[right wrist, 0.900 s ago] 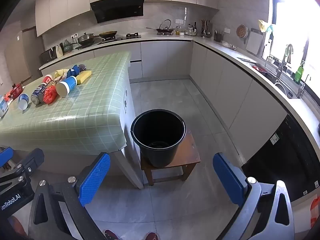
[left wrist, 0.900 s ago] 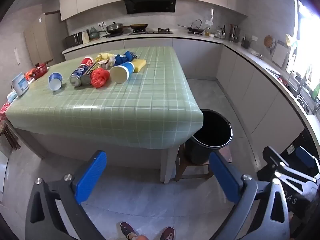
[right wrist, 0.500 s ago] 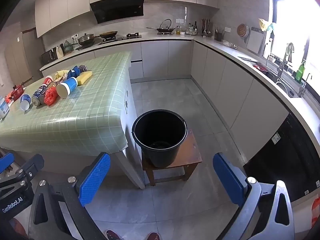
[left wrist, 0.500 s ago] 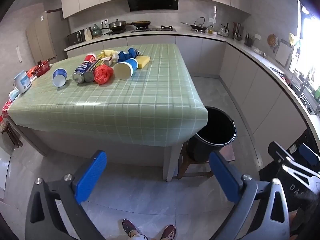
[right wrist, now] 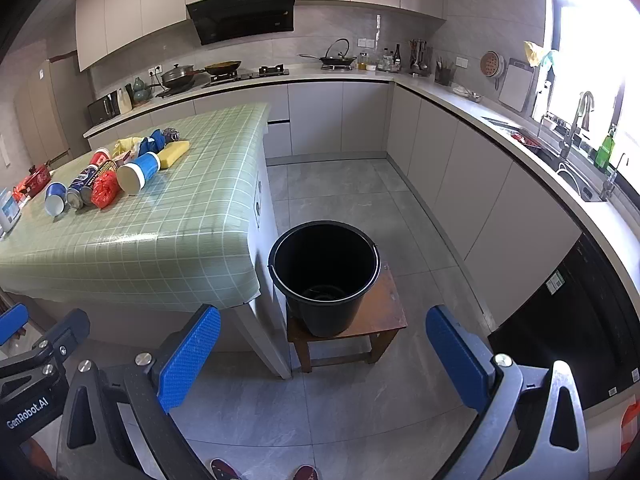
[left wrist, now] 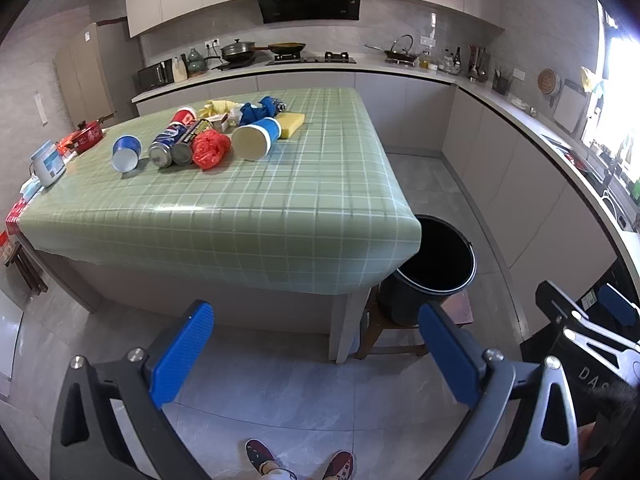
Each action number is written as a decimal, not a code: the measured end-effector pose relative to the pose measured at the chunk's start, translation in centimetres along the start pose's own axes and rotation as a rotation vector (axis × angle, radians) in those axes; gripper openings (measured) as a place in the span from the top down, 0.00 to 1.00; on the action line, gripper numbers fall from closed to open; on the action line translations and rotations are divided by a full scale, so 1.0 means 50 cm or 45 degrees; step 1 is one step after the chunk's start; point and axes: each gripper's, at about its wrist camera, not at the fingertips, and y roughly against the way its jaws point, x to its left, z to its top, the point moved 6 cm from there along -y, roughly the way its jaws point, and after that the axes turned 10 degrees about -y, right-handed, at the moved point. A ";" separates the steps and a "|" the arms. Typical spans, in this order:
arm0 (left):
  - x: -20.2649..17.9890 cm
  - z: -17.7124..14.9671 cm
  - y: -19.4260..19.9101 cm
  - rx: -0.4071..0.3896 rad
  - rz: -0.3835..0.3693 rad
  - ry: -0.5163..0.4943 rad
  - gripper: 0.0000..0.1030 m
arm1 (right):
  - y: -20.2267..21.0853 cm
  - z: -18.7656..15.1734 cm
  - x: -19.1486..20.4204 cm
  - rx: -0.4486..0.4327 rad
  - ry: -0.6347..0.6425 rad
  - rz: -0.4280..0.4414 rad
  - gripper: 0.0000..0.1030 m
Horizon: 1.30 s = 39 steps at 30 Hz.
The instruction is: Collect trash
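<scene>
Shoes (left wrist: 298,462) mark the nearest edge of both views, on grey floor tiles directly below us. Above them we hold the left gripper (left wrist: 318,346) and the right gripper (right wrist: 324,354), each with its blue pads spread wide and nothing between them; both hang over the floor, short of the table. In the right view the left gripper shows at the lower left edge, and in the left view the right one shows at the lower right.

Next we meet the bucket (right wrist: 324,276), black, upright and open, standing on a low wooden stool (right wrist: 384,312) just beside the table's near right corner. Its inside is dark; we cannot tell what lies in it.

On the table (left wrist: 248,216), under a green checked cloth, the trash lies in a cluster toward the far left, well apart from both grippers: a large blue cup (left wrist: 256,140) on its side, a red bag (left wrist: 210,148) touching two cans (left wrist: 176,144), a small blue cup (left wrist: 126,152), a yellow sponge (left wrist: 290,124), and blue cloth (left wrist: 258,110) behind.

Farthest stand the counter (right wrist: 340,74), stove and black hood (right wrist: 242,14).
</scene>
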 end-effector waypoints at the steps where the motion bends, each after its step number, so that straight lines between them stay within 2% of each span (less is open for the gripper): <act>1: 0.002 0.000 -0.001 0.001 -0.001 0.001 0.00 | -0.001 -0.001 0.000 0.001 0.002 -0.001 0.00; 39: 0.000 0.006 -0.017 0.012 -0.001 0.006 0.00 | -0.004 0.006 0.005 0.003 0.002 -0.013 0.00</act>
